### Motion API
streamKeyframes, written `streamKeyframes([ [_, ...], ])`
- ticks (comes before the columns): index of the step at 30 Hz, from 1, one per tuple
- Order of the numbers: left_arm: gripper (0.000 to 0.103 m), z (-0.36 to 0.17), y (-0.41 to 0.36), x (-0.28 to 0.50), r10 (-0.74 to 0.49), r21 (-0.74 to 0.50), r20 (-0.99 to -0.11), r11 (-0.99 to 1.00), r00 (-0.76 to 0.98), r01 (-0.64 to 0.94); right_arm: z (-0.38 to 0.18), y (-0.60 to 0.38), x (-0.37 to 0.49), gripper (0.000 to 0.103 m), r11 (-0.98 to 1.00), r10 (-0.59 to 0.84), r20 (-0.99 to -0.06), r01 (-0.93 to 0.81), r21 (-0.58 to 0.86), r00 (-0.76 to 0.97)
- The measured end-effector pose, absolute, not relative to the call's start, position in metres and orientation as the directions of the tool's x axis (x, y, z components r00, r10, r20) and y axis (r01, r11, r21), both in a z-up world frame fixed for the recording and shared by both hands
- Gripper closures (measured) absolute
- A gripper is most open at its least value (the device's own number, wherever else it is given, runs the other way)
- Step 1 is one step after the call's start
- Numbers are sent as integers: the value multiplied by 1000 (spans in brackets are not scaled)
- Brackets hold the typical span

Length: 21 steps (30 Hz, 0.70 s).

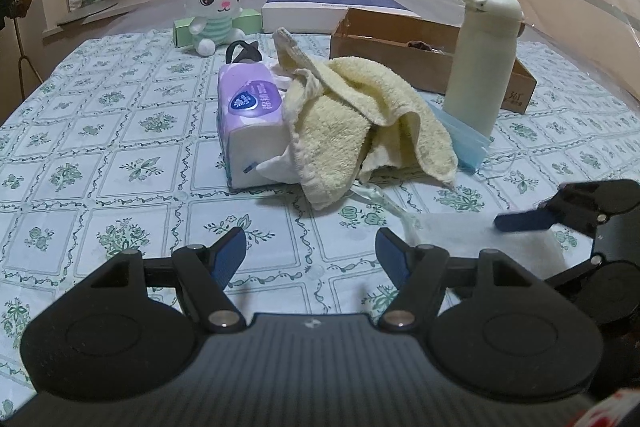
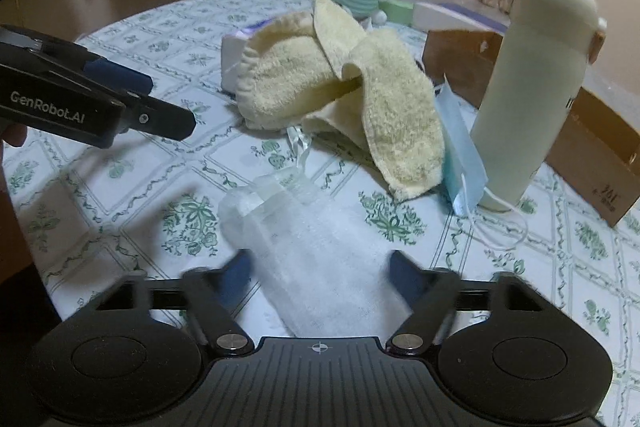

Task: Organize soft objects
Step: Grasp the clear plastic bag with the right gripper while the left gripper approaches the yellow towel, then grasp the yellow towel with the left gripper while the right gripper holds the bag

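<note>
White mesh pouch point(image 2: 316, 247) lies flat on the tabletop point(image 2: 160, 39) between the right gripper point(image 2: 320, 269) jaws, which stand apart around it. It looks light, limp and likely to bunch, so pinch near its gathered drawstring end. Left gripper point(image 1: 310, 253) jaws are apart, holding nothing.

The left claw point(image 1: 310, 259) hovers low with its jaws spread wide and nothing between them. The right claw point(image 2: 320, 277), also spread wide, sits just beside it.
</note>
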<state>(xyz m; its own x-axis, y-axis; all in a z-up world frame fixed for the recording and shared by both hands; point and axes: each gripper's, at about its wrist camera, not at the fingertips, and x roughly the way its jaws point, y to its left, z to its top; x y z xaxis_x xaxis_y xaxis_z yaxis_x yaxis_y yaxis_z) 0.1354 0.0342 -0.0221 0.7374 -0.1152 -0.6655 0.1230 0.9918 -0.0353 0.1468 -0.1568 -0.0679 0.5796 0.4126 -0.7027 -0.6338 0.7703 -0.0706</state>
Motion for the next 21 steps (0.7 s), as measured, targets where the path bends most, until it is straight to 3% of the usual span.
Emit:
streamKeyframes([
  [2,35,-23,34,137,-118,-39,-666,991,736,124,-72,-156,151,50,775,406,-713,-629,-63,571],
  [4,35,-23,33,138,-120,-39,-666,991,736,126,-73,-155,151,82,777,414,-711,-628,-51,569],
  [7,35,-22,32,138,-122,-38,-663,991,739,130,-69,-157,145,97,789,402,-703,-611,-58,586],
  [14,34,-11,24,141,-116,-22,-641,991,759,132,-48,-180,130,102,838,393,-672,-546,-20,628],
  [18,22,-3,17,151,-103,-7,-618,992,780,126,-37,-205,124,102,889,344,-659,-458,-1,669],
  [21,20,0,10,164,-97,5,-597,992,797,124,-31,-224,123,102,916,314,-651,-401,15,691],
])
